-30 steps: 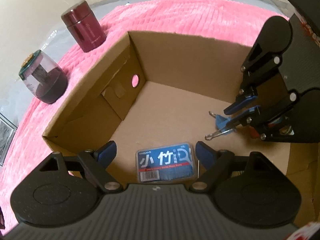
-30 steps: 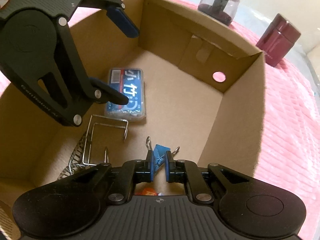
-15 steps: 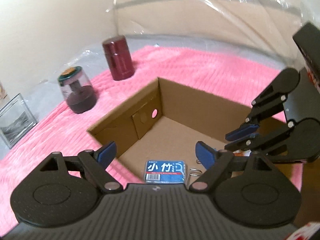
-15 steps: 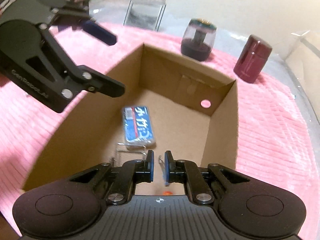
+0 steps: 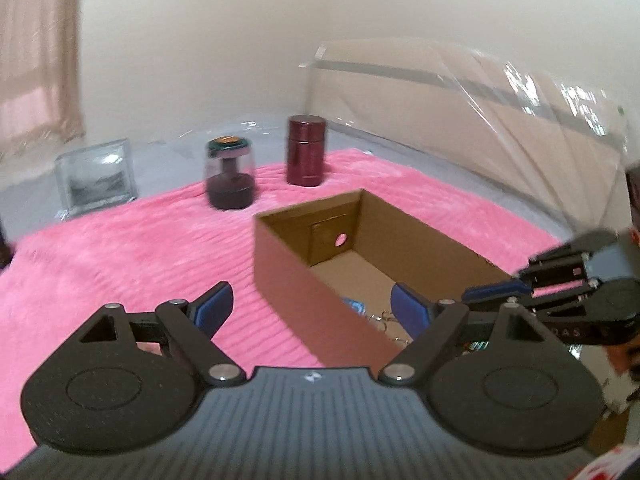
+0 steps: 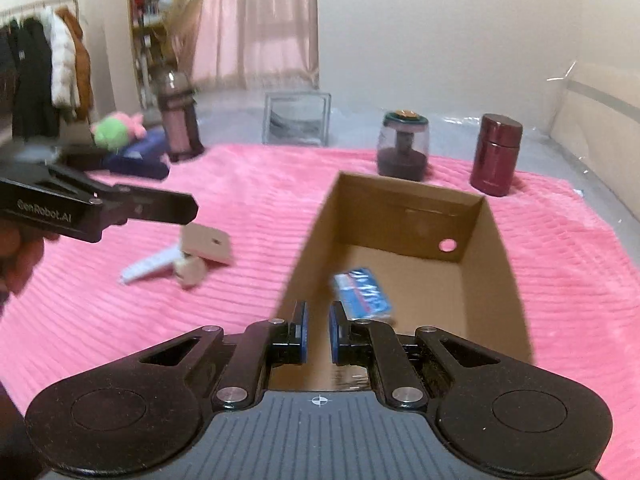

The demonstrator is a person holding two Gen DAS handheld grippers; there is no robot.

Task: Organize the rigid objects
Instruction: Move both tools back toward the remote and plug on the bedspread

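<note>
Spread across nearly everything: a pink ribbed blanket (image 6: 248, 216), its far edge meeting grey floor. Near its middle, an open cardboard box (image 6: 498, 264), long axis running away from the right wrist view. At the blanket's far edge, beyond the box's far end, a maroon canister (image 6: 495, 154) and a smoked-glass jar with green lid (image 6: 403, 150), both upright and apart. Farther back on the floor, a clear glass block (image 6: 296, 118).

Left claw (image 5: 310, 308) spread wide and empty, hanging above the blanket beside the box's near long wall. Right claw (image 6: 318, 330) nearly closed, a narrow gap between pads, nothing gripped, poised over the box's near end.

Inside, flat on the box floor: a blue floss-pick packet (image 6: 363, 294); close by it, wire binder-clip handles (image 5: 386, 318), barely peeking over the wall.

Loose on the blanket to the left of the box: a small cardboard tag (image 6: 207, 243) over a white lump and a pale strip, too blurred to name.

Risks, as judgement: a claw lowered carelessly could catch the box wall and shove or tip the light box; a grab at the blurred cluster could pinch blanket pile instead.

Hidden: the box's near floor behind the claws.
</note>
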